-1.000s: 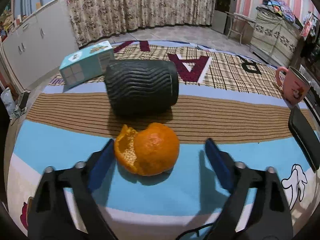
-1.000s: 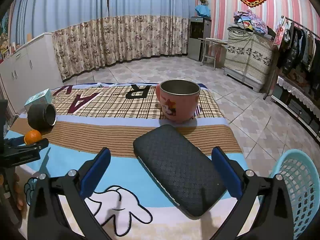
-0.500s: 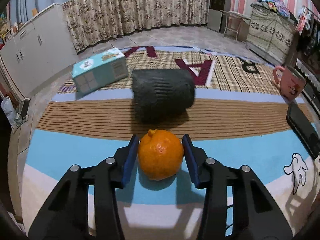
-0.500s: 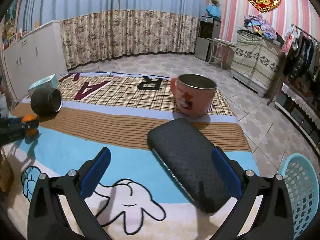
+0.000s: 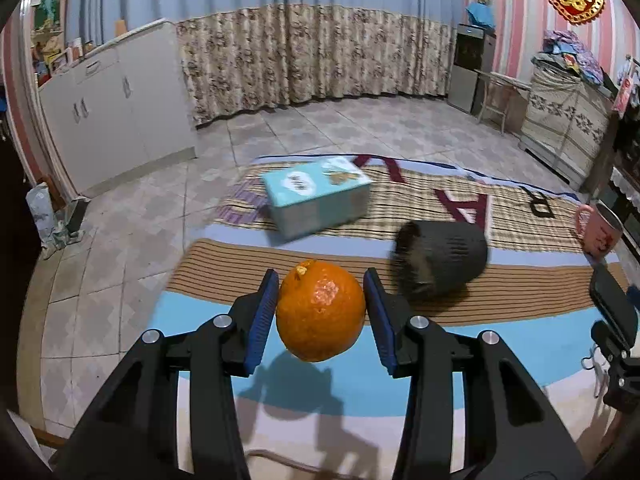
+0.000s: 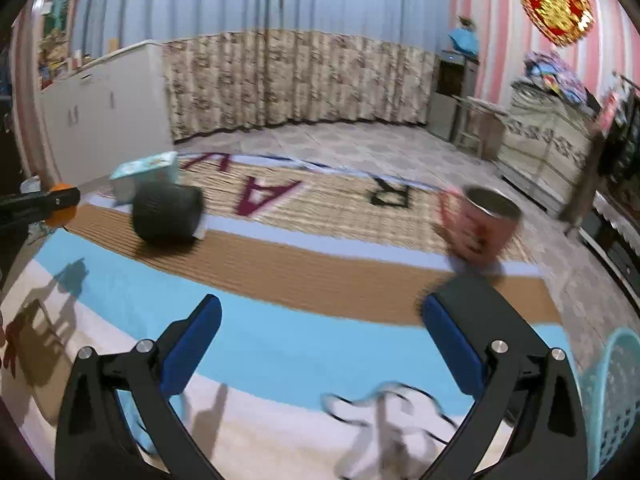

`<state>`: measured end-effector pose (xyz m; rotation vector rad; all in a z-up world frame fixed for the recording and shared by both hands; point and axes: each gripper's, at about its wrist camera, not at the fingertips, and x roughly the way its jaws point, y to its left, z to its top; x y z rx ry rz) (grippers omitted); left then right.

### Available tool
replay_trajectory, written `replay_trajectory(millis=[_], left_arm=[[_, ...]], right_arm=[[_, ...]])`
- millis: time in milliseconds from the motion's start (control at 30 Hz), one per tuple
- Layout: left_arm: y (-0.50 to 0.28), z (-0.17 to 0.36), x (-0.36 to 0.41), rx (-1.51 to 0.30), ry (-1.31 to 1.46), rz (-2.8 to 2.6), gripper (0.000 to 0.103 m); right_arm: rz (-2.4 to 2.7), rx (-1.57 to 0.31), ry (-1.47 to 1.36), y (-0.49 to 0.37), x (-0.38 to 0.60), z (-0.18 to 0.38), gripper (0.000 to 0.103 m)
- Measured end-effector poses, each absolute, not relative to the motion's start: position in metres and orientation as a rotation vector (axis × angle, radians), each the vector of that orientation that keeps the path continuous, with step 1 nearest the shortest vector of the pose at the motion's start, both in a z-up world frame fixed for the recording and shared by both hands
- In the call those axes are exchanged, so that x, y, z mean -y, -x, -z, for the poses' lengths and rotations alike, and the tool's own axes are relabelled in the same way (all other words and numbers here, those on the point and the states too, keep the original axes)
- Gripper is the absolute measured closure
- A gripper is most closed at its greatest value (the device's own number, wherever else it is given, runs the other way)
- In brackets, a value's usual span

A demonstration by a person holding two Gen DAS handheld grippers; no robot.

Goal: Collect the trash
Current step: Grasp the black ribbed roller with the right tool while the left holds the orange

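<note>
Left wrist view: left claw [image 5: 320, 304] clamps a round, dimpled orange [image 5: 320, 310], raised above the striped cloth surface [image 5: 500, 332]; ribbed black cylinder [image 5: 440, 258] lies sideways beyond. Right wrist view: right claw [image 6: 320, 344] spread wide, holding nothing; lattice plastic basket [image 6: 614, 400] at right.

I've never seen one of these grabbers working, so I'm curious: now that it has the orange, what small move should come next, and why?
Probably carrying it to the right, toward the light blue basket beside the mat. The left gripper is shut on the orange peel, which hangs above its own shadow, clear of the mat. The basket sits off the mat's right edge, near the right gripper, which is open and holds nothing.
</note>
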<state>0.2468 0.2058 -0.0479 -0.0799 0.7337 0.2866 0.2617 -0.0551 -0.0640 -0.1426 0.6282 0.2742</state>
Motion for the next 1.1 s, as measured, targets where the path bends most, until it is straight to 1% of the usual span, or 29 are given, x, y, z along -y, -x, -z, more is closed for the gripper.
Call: replay_trajectory(millis=[167, 300, 533, 833, 867, 900, 933, 967, 1100], left_arm=[[-0.238, 0.047, -0.240, -0.714, 0.104, -0.344, 0.060], [-0.234, 0.050, -0.262, -0.692, 0.133, -0.364, 0.060], [-0.234, 0.051, -0.286, -0.664, 0.203, -0.404, 0.060], [-0.231, 0.055, -0.298, -0.647, 0.247, -0.420, 0.060], [-0.231, 0.055, -0.298, -0.647, 0.247, -0.420, 0.060], [-0.231, 0.055, -0.298, -0.647, 0.248, -0.421, 0.060], [-0.231, 0.055, -0.298, -0.647, 0.251, -0.421, 0.060], [-0.231, 0.054, -0.299, -0.645, 0.257, -0.422, 0.060], [-0.231, 0.052, -0.296, -0.640, 0.256, -0.416, 0.060]], right_arm=[[-0.384, -0.640, 0.106, -0.283, -0.003, 0.058, 0.005], [-0.405, -0.652, 0.128, -0.296, -0.039, 0.064, 0.005], [-0.400, -0.724, 0.102, -0.323, -0.069, 0.081, 0.005], [-0.391, -0.760, 0.176, -0.342, -0.096, 0.096, 0.005], [-0.400, -0.763, 0.174, -0.343, -0.098, 0.097, 0.006], [-0.407, -0.762, 0.178, -0.342, -0.099, 0.097, 0.011], [-0.418, -0.765, 0.186, -0.342, -0.100, 0.098, 0.023], [-0.435, -0.774, 0.197, -0.341, -0.102, 0.099, 0.030], [-0.456, -0.748, 0.244, -0.333, -0.105, 0.096, 0.032]])
